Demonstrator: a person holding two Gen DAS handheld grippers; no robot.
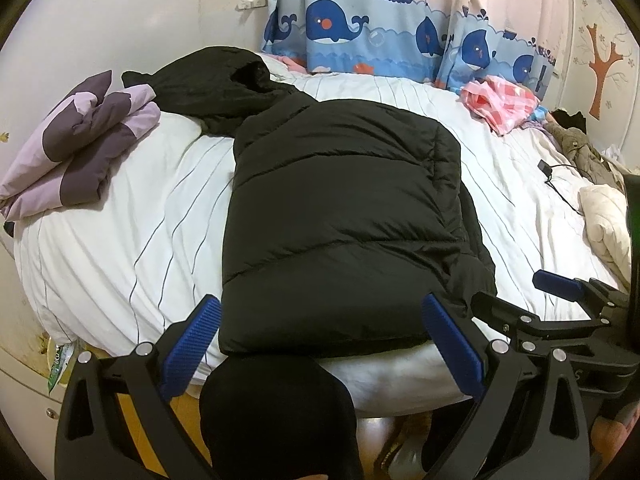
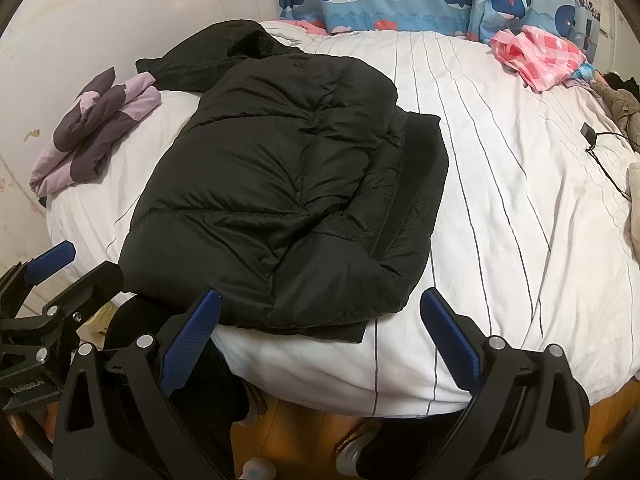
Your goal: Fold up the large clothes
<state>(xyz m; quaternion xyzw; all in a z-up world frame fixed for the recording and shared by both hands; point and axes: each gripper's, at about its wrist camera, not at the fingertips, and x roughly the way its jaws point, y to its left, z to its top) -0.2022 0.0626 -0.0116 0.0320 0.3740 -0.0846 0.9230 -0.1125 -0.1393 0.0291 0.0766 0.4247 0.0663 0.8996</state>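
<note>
1. The black puffer jacket (image 1: pixel 340 216) lies in the middle of the white striped bed (image 1: pixel 120 248), its sides already folded inward into a long block.
2. Its hood (image 1: pixel 224 80) is not yet tucked; it points to 11 o'clock.
3. The left gripper (image 1: pixel 320 344) and the right gripper (image 2: pixel 320 336) hover at 6 o'clock by the hem, jaws spread wide, holding nothing.
4. I judge that the lengthwise fold is still left.

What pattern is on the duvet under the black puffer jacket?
White duvet with thin dark stripes, clearest in the right wrist view; the black puffer jacket lies on it.
</note>
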